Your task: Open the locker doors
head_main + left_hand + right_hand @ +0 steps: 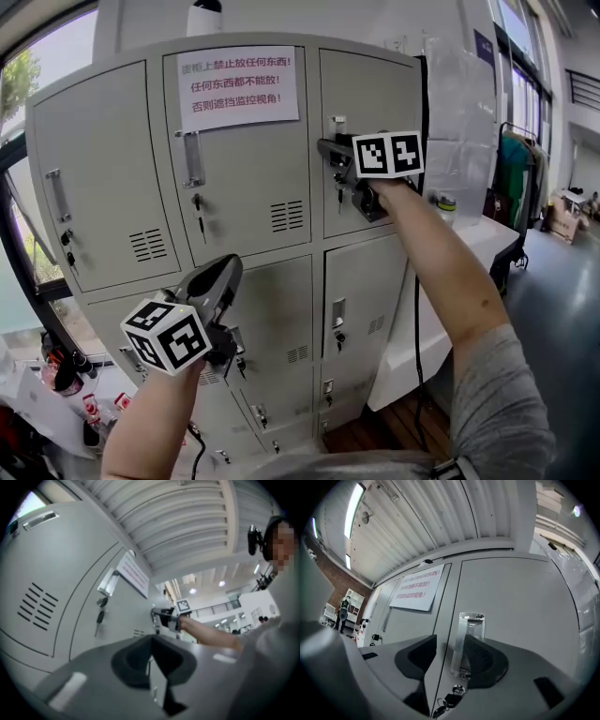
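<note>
A grey locker cabinet (112,187) stands with all its visible doors closed. My right gripper (330,157) is up at the top right door (375,94), just below its metal handle (337,126). In the right gripper view the jaws stand open (450,660) with that handle (466,641) between the pads, close to the right one, and keys (449,700) hang below it. My left gripper (228,270) is lower, in front of a middle-row door, its jaws shut (151,641) and holding nothing.
A paper notice (239,89) is taped on the top middle door, above its handle (192,159) and hanging keys (198,214). A white table (492,239) and a clothes rack (520,169) stand to the right. Bottles and clutter (66,384) lie at the lower left.
</note>
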`<action>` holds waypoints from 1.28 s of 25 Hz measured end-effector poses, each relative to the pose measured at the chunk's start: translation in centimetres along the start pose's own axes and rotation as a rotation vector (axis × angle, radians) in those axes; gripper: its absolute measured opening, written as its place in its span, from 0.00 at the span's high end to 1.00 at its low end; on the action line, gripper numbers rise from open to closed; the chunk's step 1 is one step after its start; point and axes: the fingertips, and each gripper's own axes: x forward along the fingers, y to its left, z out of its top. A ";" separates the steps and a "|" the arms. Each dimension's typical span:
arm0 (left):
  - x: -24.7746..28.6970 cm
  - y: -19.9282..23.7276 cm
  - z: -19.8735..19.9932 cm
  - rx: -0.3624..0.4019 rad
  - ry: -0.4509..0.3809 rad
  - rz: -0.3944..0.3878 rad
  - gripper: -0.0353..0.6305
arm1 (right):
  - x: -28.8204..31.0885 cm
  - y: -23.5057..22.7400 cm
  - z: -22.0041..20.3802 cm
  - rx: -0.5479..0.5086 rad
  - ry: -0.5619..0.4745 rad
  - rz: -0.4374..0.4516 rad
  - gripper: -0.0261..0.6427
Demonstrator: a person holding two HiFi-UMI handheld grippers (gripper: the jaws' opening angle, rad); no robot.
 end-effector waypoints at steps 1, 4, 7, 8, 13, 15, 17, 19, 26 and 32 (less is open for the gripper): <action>-0.2 0.0 0.0 0.000 0.001 0.001 0.94 | 0.3 -0.2 0.0 -0.001 0.005 -0.007 0.70; -0.7 0.2 0.0 0.000 0.002 0.006 0.94 | 0.8 -0.5 0.1 -0.001 0.008 -0.011 0.69; -1.2 0.4 0.0 -0.003 0.005 0.011 0.94 | 0.8 -0.5 0.1 0.012 0.002 0.018 0.69; -1.2 0.5 0.0 -0.003 0.004 0.012 0.94 | 0.8 -0.3 0.1 0.023 -0.001 0.039 0.69; -0.6 -0.3 -0.5 -0.002 0.002 -0.013 0.94 | -0.6 0.5 0.2 0.105 -0.039 0.124 0.70; 0.0 -1.0 -0.7 -0.003 0.006 -0.036 0.94 | -2.3 0.8 0.5 0.107 -0.049 0.152 0.70; 0.7 -1.8 -0.9 -0.008 0.006 -0.066 0.94 | -4.8 1.3 0.9 0.091 -0.063 0.178 0.70; 1.5 -2.8 -1.1 -0.009 0.006 -0.099 0.94 | -8.0 1.2 1.3 0.065 -0.083 0.184 0.70; 4.4 -5.9 -2.9 -0.022 0.024 -0.208 0.94 | -20.0 -3.5 1.3 -0.086 -0.089 0.000 0.70; 6.8 -7.9 -4.8 -0.062 0.041 -0.274 0.94 | -28.2 -11.2 1.1 -0.105 -0.072 -0.254 0.77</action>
